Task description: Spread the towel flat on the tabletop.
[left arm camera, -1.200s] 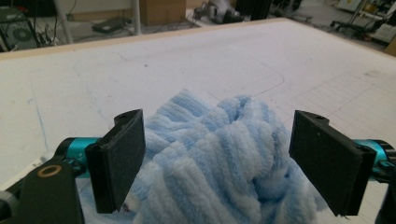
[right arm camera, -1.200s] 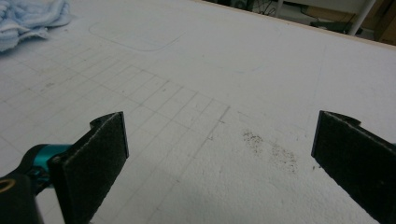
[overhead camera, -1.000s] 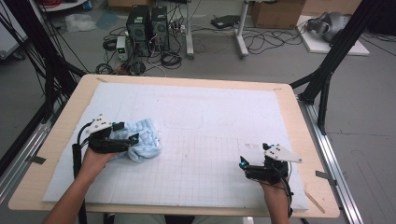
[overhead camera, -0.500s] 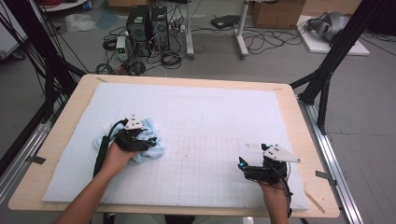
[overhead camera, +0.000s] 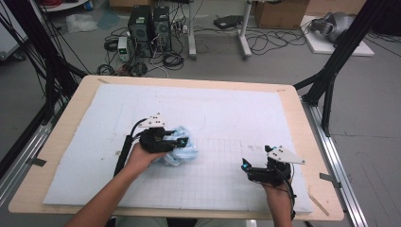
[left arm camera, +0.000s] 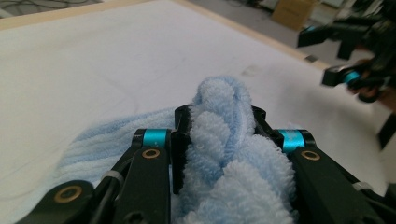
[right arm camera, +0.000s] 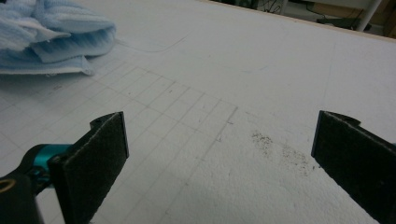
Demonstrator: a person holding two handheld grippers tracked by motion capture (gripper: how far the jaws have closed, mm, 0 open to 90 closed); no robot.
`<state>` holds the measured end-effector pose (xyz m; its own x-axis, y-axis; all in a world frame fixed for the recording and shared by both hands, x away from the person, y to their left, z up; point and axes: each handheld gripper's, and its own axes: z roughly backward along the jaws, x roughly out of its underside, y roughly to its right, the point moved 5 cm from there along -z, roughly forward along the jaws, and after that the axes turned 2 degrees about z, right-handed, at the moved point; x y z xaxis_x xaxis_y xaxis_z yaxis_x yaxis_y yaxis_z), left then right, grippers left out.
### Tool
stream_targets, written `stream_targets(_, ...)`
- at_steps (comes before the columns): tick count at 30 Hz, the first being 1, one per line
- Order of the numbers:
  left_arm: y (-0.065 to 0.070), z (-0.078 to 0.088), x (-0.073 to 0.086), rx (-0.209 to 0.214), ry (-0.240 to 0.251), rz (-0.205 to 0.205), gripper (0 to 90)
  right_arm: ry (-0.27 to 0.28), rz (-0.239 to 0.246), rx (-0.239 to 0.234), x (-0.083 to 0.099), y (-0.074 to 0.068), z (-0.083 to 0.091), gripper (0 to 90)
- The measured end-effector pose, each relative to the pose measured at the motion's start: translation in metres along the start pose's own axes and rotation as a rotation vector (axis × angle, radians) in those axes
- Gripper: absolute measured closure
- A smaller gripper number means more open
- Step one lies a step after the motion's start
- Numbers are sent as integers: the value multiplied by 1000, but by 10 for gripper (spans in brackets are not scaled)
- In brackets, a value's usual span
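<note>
A light blue towel (overhead camera: 183, 148) lies bunched on the white foam mat (overhead camera: 227, 118), left of the middle. My left gripper (overhead camera: 171, 140) is shut on a thick fold of it; in the left gripper view that towel (left arm camera: 229, 140) bulges up between the two black jaws. My right gripper (overhead camera: 246, 166) rests low over the mat near the front right, held wide open with nothing between its pads (right arm camera: 100, 154). In the right gripper view the towel (right arm camera: 51, 39) lies at the upper left, well clear of the jaws.
The mat carries a faint pencil grid (overhead camera: 222, 161) and covers a wooden table (overhead camera: 302, 127). Black frame legs (overhead camera: 331, 71) stand at the table's right. Computers and cables (overhead camera: 146, 28) sit on the floor beyond the far edge.
My left gripper has dragged the towel to the right, from the left part of the mat toward the middle. The right gripper has stayed where it was, still open.
</note>
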<state>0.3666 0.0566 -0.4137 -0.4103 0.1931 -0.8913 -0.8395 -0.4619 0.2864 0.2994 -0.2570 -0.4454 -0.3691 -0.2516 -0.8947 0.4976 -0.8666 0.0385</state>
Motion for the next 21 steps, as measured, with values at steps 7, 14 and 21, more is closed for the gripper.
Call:
stream_targets(7, 6, -6, -14, 73, 67, 69, 657, 5, -14, 7, 2, 3, 3, 30)
stream_targets(14, -39, 8, -15, -146, 121, 91, 630, -3, -14, 0, 3, 2, 2, 30)
stream_targets(21, -90, 28, -4, -383, 77, 73, 505, -14, -14, -8, 4, 0, -1, 30)
